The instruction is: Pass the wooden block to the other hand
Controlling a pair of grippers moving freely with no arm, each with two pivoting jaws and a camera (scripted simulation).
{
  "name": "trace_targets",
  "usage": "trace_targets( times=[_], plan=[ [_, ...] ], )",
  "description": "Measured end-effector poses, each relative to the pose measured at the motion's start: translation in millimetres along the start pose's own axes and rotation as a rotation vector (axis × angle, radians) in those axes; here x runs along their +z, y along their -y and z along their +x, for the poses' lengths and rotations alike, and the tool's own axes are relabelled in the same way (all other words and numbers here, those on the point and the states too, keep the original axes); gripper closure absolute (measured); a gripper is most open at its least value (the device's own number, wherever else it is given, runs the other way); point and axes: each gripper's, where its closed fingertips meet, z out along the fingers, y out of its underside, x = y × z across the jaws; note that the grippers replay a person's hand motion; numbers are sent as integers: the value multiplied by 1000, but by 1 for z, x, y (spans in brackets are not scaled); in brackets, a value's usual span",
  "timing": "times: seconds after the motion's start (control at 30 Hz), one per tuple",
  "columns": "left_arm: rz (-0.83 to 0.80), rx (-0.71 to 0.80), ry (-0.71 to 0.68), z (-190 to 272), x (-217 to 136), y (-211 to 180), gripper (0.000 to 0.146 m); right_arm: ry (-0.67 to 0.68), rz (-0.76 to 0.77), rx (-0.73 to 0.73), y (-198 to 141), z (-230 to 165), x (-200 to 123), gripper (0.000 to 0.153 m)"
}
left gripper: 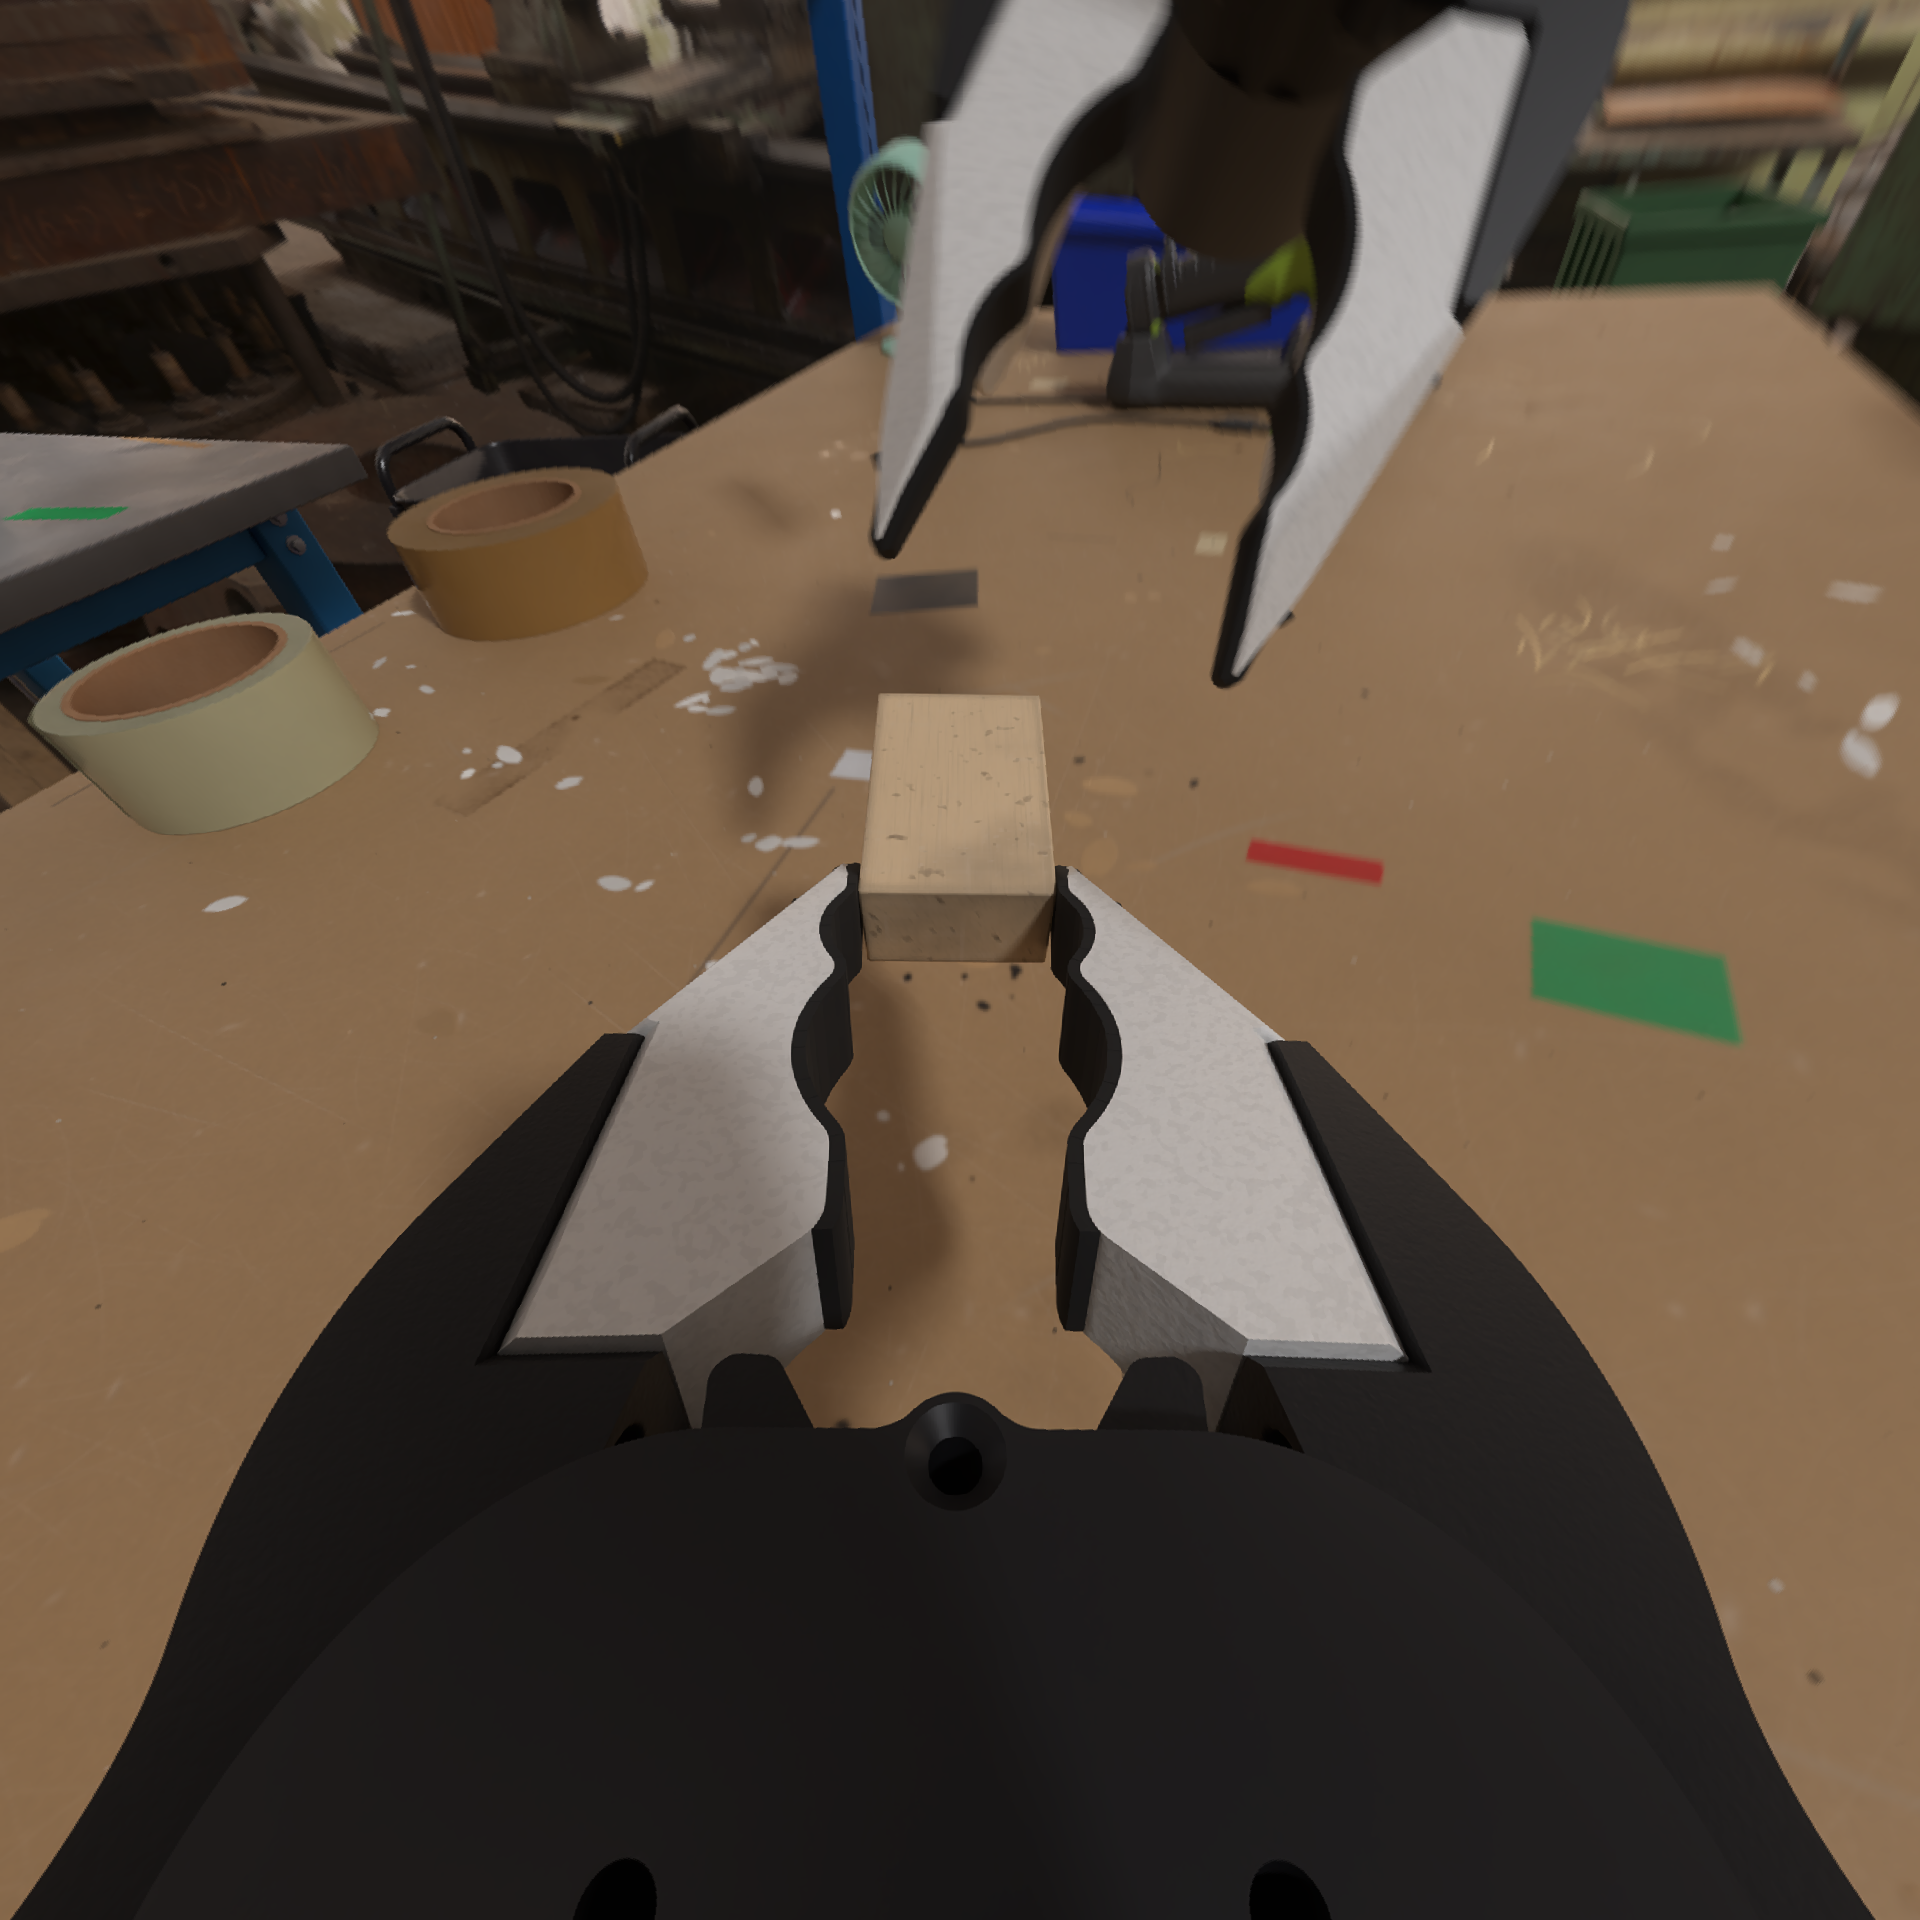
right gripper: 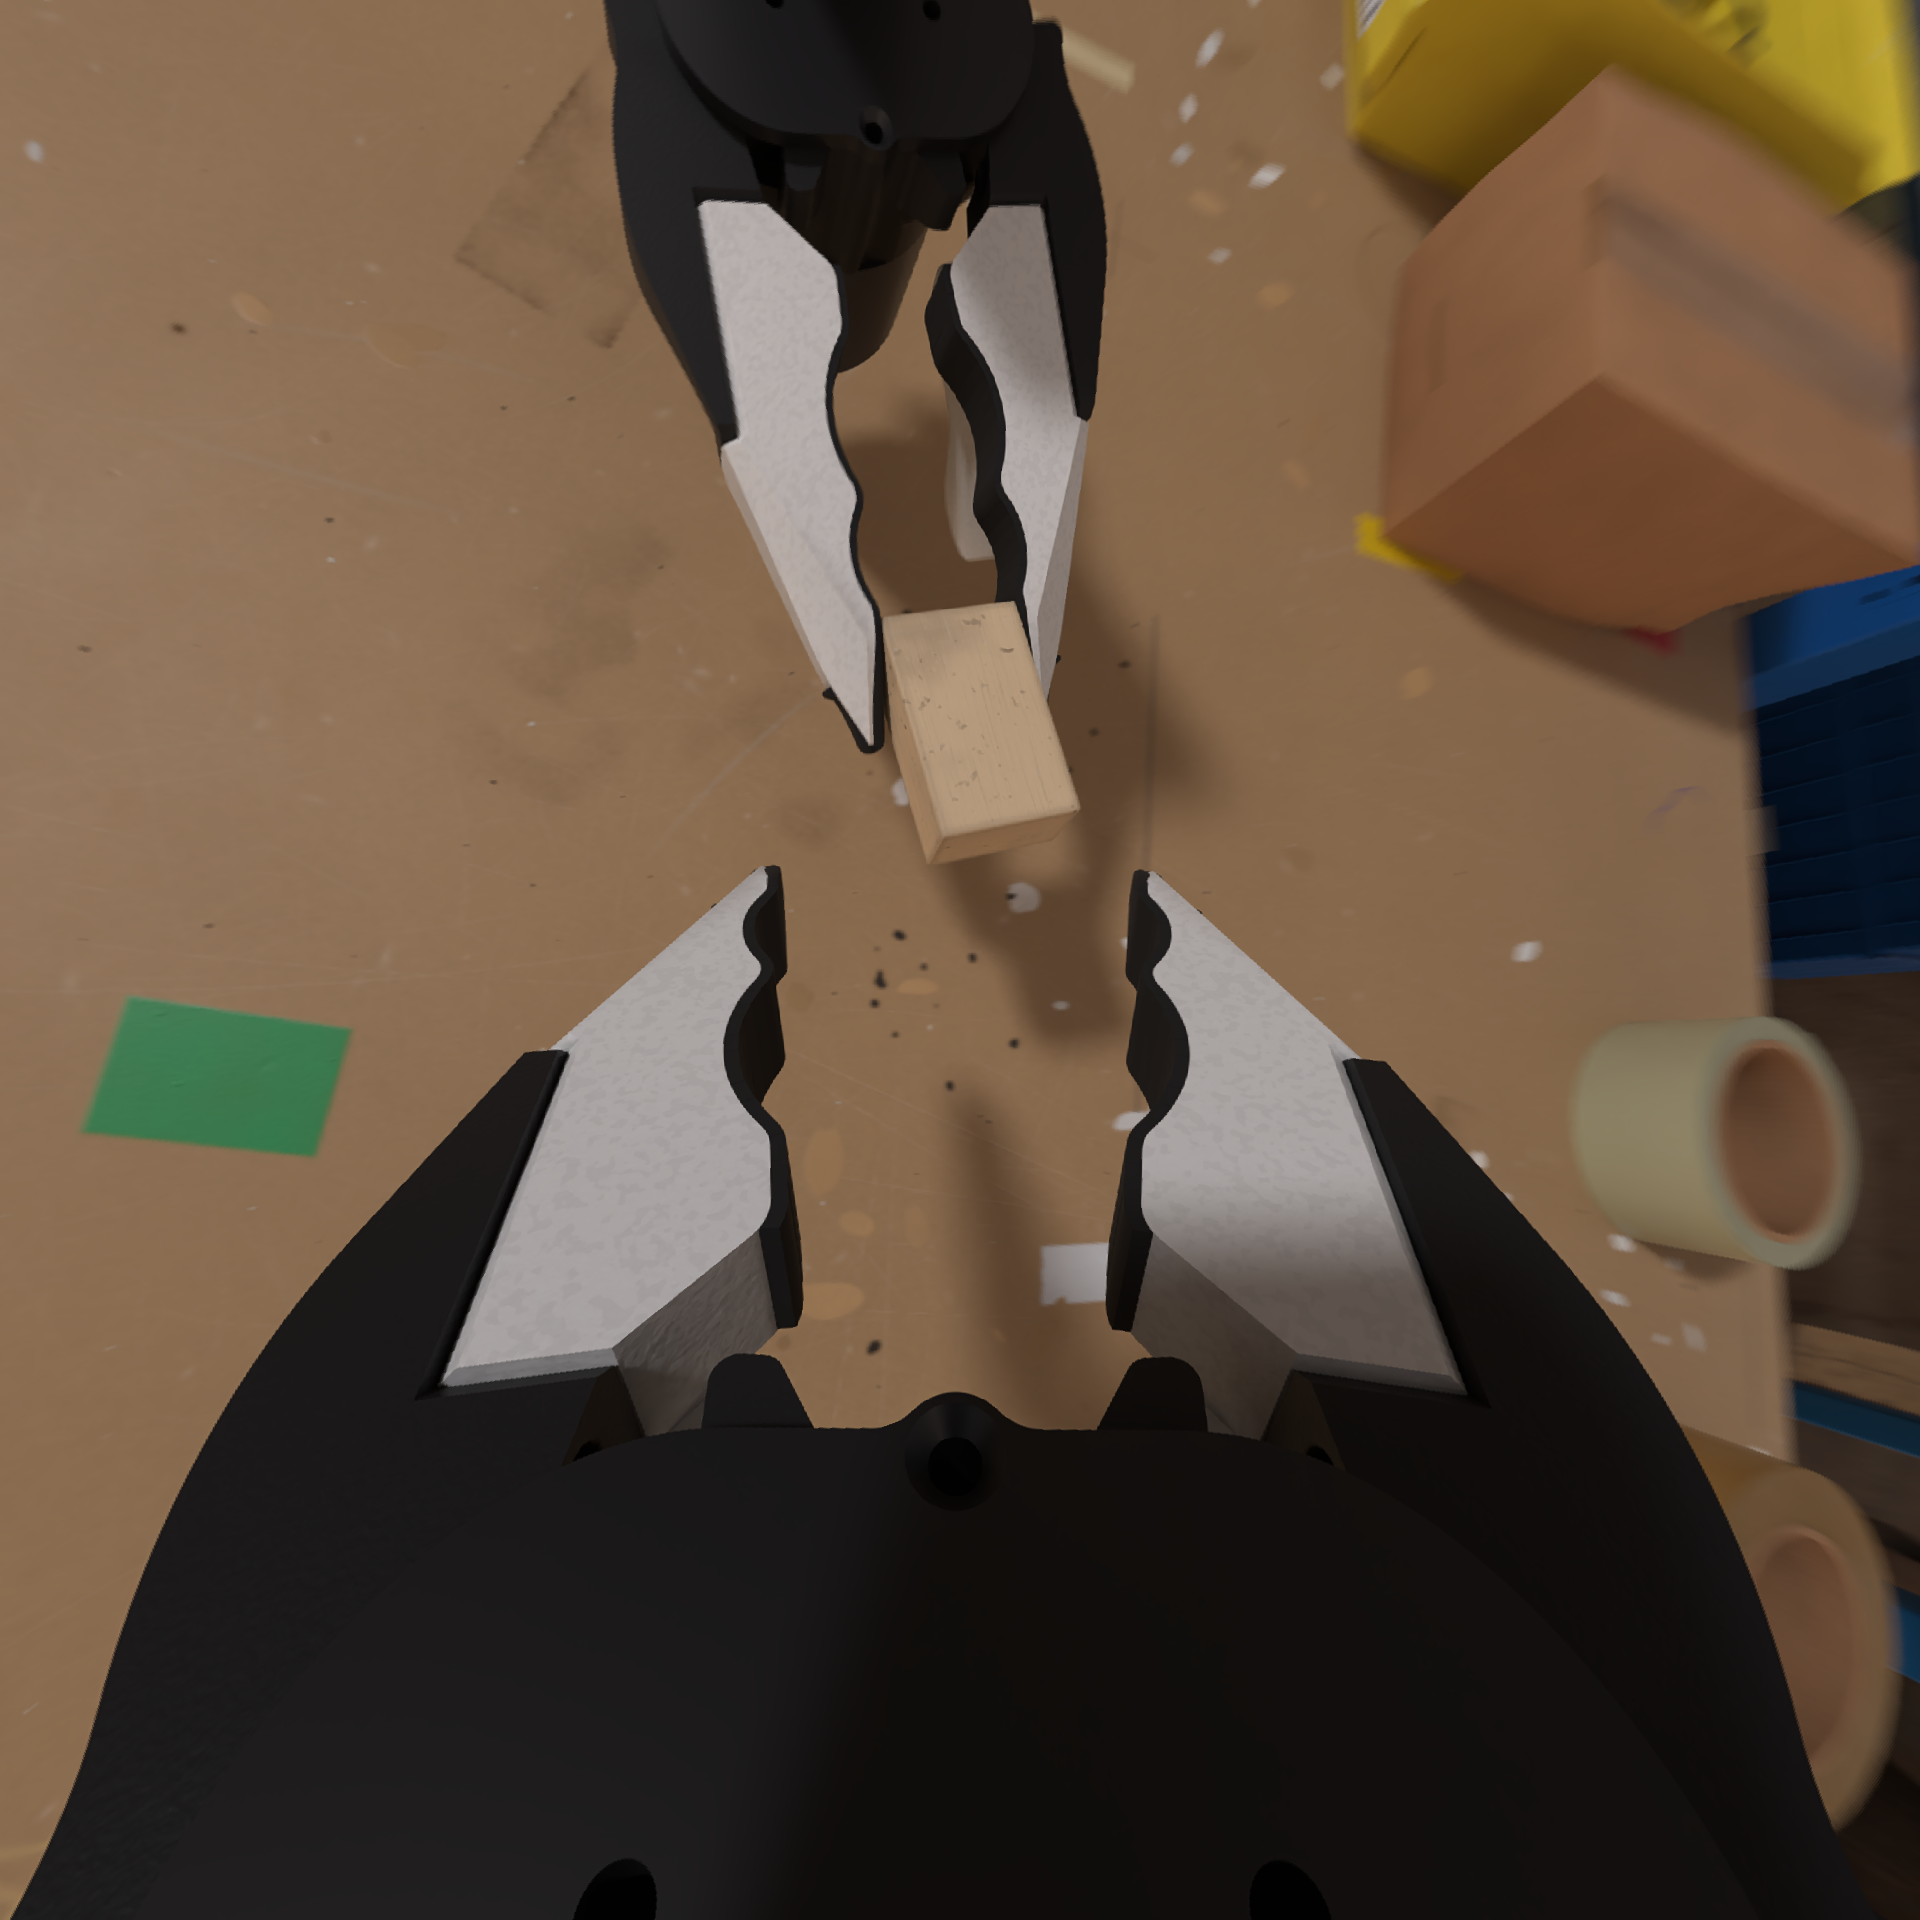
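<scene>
A pale wooden block (left gripper: 956, 810) is held at its near end between the tips of my left gripper (left gripper: 956, 904), which is shut on it above the brown table. The block sticks out forward from the fingertips. My right gripper (left gripper: 1055, 613) hangs open just beyond the block's far end, apart from it. In the right wrist view the block (right gripper: 977, 727) sits in the left gripper (right gripper: 951, 675) ahead, and my right gripper (right gripper: 956, 883) is open and empty, its tips just short of the block's free end.
Two tape rolls, cream (left gripper: 203, 717) and tan (left gripper: 520, 551), stand at the table's left edge. A cardboard box (right gripper: 1652, 364), a yellow container (right gripper: 1621, 94) and a blue crate (right gripper: 1839, 769) show on the right in the right wrist view. Green (left gripper: 1631, 982) and red (left gripper: 1314, 862) patches lie flat on the table.
</scene>
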Motion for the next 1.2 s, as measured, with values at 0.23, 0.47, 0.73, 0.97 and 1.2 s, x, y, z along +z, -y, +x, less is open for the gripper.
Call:
trace_targets(
  times=[0.23, 0.47, 0.73, 0.97, 1.2],
  plan=[
    [3, -100, -48, -9, -14, 41, 110, -387, 30, -305, 21, 18, -33, 66],
    [-19, -142, -55, -8, -25, 92, 110, -636, -9, -569, 54, 37, -47, 55],
    [-37, -113, -42, -3, -24, 107, 110, -772, -98, -716, 68, 46, -44, 84],
    [-31, -116, -16, -4, -25, 109, 110, -821, -149, -754, 67, 50, -47, 121],
    [-39, -104, 17, -6, -23, 110, 110, -853, -187, -774, 65, 52, -49, 129]
  ],
)
